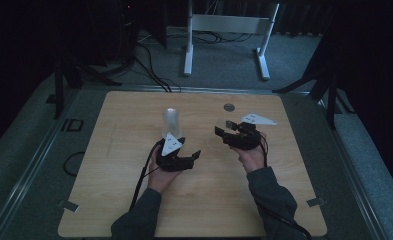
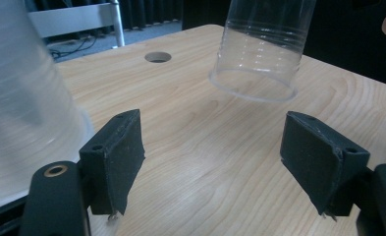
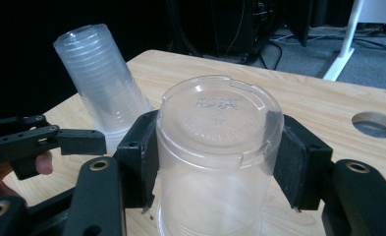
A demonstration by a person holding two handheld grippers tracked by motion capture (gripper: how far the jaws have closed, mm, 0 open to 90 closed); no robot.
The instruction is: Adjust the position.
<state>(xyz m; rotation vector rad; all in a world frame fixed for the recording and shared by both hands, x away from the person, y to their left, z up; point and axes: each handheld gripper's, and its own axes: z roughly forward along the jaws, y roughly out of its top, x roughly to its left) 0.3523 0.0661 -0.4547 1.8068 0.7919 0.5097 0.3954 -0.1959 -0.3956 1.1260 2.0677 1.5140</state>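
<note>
A clear plastic cup (image 3: 215,123) is held upside down, base up, between the pads of my right gripper (image 3: 215,147), which is shut on its sides. The same cup (image 2: 259,54) appears ahead in the left gripper view, its rim close over the wooden table (image 1: 134,200). A tall stack of clear cups (image 1: 170,122) stands upside down left of centre, just beside my left gripper (image 1: 190,151). My left gripper (image 2: 215,152) is open with only bare wood between its pads (image 2: 117,152), and the stack (image 2: 23,98) lies outside its left jaw. My right gripper (image 1: 225,131) sits right of the stack.
A round hole (image 1: 228,107) pierces the tabletop at the back, right of centre. Behind the table stand a white frame (image 1: 229,30) and cables on the grey floor. Dark stands flank both far corners. The table's front half holds the person's forearms.
</note>
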